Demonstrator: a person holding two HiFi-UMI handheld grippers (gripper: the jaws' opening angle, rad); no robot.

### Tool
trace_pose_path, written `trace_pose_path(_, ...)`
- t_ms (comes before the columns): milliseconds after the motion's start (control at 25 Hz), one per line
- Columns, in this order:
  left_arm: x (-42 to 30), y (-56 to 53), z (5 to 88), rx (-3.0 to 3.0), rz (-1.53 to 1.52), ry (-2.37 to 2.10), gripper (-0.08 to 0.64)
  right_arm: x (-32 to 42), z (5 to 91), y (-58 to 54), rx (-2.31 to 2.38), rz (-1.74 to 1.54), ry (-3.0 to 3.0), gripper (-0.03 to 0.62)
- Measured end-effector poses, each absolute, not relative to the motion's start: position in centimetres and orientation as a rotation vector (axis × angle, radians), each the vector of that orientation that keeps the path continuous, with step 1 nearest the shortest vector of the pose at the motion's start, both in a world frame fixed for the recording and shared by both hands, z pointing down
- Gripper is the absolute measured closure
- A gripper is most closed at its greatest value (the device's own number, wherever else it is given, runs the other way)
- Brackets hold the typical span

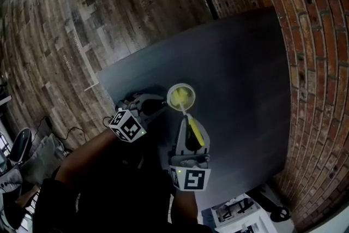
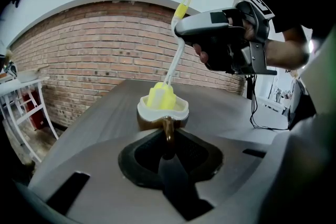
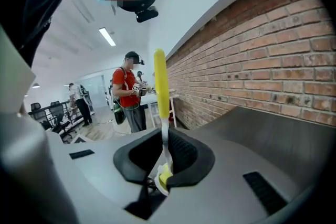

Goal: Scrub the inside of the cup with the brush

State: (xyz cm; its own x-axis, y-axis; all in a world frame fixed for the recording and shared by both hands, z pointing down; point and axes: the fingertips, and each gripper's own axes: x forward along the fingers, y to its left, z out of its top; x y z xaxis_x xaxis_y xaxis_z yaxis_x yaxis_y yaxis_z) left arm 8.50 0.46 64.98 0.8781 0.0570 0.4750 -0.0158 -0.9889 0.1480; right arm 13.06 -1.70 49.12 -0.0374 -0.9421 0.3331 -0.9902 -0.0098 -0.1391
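head view shows scrubbing in hand — the left gripper (image 1: 155,107) clamps the cup (image 1: 181,97), upright on the table (image 1: 245,68), while the right gripper (image 1: 188,126) pinches the brush (image 1: 195,131), its yellow head sitting in the cup. next, i judge, rubbing strokes against the inner wall.

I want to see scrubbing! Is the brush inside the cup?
Inside: the brush has its yellow head within the cup rim, handle rising out.

We see a dark grey bench (image 1: 240,52) with a brick wall (image 1: 311,19) along its right edge and a wooden plank floor (image 1: 60,24) beyond its left edge. A person in a red shirt (image 3: 126,89) stands well away.
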Motion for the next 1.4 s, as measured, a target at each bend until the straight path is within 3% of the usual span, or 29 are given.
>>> trace_pose_path(280, 8.3, 0.5, 65.0, 2.891, 0.742, 0.026, 0.479, 13.6, 48.8, -0.8, 1.917, 0.647, -1.972, 0.541)
trace_pose_path(720, 8.4, 0.7, 64.9, 2.889, 0.732, 0.036, 0.479, 12.3, 49.6, -0.7, 1.878, 0.176, -1.847, 0.535)
trace_pose_path(920, 8.3, 0.8, 64.8, 2.883, 0.72, 0.025, 0.479, 14.1, 48.9, -2.1, 2.219, 0.307, -1.914, 0.543)
trace_pose_path(1400, 8.3, 0.9, 64.9, 2.875, 0.708, 0.034, 0.479, 14.3, 49.1, -2.1, 2.228, 0.599, -2.064, 0.543)
